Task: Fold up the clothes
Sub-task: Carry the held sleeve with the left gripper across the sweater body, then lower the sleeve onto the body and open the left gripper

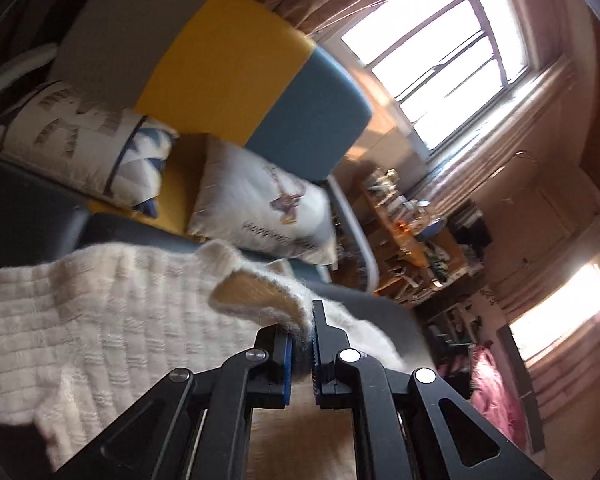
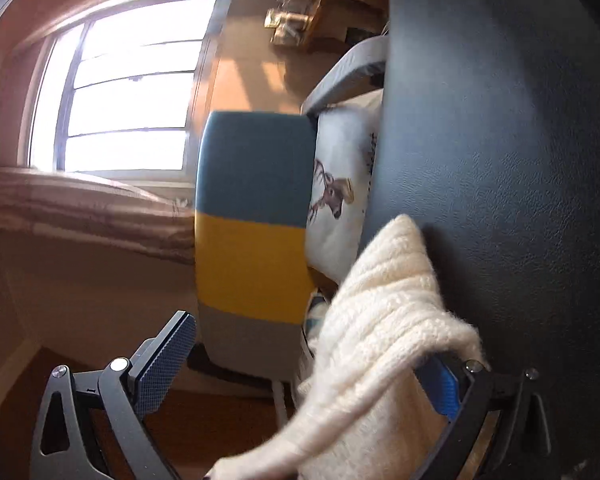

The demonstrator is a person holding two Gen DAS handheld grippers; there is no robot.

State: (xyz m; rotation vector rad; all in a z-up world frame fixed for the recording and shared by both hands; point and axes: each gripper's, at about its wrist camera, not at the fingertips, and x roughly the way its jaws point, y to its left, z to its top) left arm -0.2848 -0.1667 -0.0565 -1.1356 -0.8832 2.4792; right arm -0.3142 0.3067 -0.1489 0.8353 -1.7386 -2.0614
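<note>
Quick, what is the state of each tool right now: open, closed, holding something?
Left tool: closed, pinching an edge of the cream knit sweater.
Right tool: open; the sweater lies over one finger, not clamped.

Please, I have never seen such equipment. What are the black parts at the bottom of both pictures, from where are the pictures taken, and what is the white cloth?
No robot is here: a person carries a two-finger gripper in each hand, each with a camera looking along its fingers. In the left view, the left gripper is shut on an edge of the cream knitted garment, which lies on a dark cushioned seat. In the right view, the right gripper is open, and the same garment hangs over one finger. Pillows lean behind.
</note>
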